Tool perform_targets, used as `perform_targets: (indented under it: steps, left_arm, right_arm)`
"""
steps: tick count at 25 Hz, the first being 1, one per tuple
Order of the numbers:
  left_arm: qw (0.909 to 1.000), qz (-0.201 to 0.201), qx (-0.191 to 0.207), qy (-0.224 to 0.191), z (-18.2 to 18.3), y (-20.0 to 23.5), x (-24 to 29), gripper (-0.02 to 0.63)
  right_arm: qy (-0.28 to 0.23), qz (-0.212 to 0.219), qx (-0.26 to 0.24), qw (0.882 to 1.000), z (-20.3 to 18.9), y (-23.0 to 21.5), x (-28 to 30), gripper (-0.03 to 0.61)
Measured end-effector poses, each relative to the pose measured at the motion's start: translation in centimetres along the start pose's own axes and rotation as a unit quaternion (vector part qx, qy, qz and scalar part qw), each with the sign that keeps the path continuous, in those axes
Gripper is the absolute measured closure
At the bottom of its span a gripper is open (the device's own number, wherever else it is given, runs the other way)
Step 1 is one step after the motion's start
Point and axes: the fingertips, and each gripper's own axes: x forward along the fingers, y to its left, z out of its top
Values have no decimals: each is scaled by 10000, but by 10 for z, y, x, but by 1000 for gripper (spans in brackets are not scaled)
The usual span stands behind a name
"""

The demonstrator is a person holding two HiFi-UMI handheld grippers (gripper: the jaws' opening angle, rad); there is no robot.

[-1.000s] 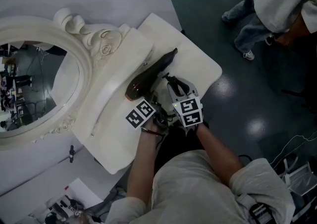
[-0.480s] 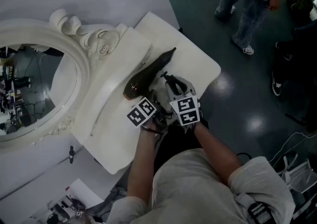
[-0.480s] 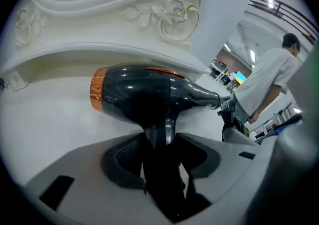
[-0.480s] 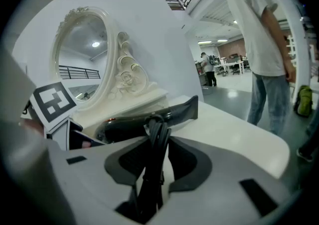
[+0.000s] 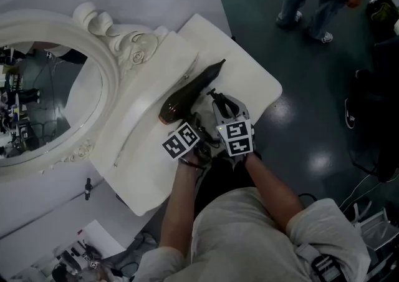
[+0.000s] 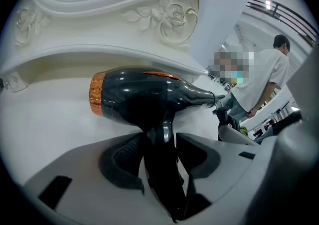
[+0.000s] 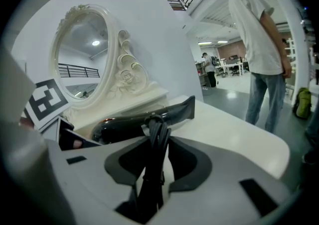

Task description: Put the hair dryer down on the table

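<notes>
Left hand-held gripper (image 6: 160,142) clamped the hair dryer (image 6: 144,94) by its handle; right hand-held gripper (image 7: 158,144) pinched the bundled cord (image 7: 153,174). Dryer lay at the worktop (image 7: 234,139); next, apparently, settle it and release.

It's an office hall with distant desks (image 7: 234,64).

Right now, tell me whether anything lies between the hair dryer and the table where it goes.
Nothing visible does. The hair dryer, clamped by the left gripper with its cord in the right gripper, sits over a bare stretch of the table. The mirror stands beyond it, clear of that spot.
</notes>
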Motion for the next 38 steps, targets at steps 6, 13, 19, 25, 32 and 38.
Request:
perform_targets:
  steps: [6,13,19,25,32,38]
  left_arm:
    - [9997,-13,95,-245,9,3,-19,423]
    - [9964,119,299,-781,7,18,-61,499]
    - [9943,-120,478,-949,-17,18,-88,606]
    - [9953,-141,287,-915,-40,27,-98,606]
    - [9954,-248,153,-909,-53,29,-109,606]
    - [9953,-262,109,-922,-59,33,-116,606]
  right_arm:
    - [-12,-45,-36,10000,4,-1,0,457]
    - [-21,-105,-118,9999,3,2,-3,457]
    - [80,-320,-247,9991,1,-1,-5,457]
    - [280,-398,-335,9983,-5,0,-6,457]
    - [702,-411,-259,9963,-14,-4,5,457]
    - [898,-487,-299,9943,-18,-4,11,457]
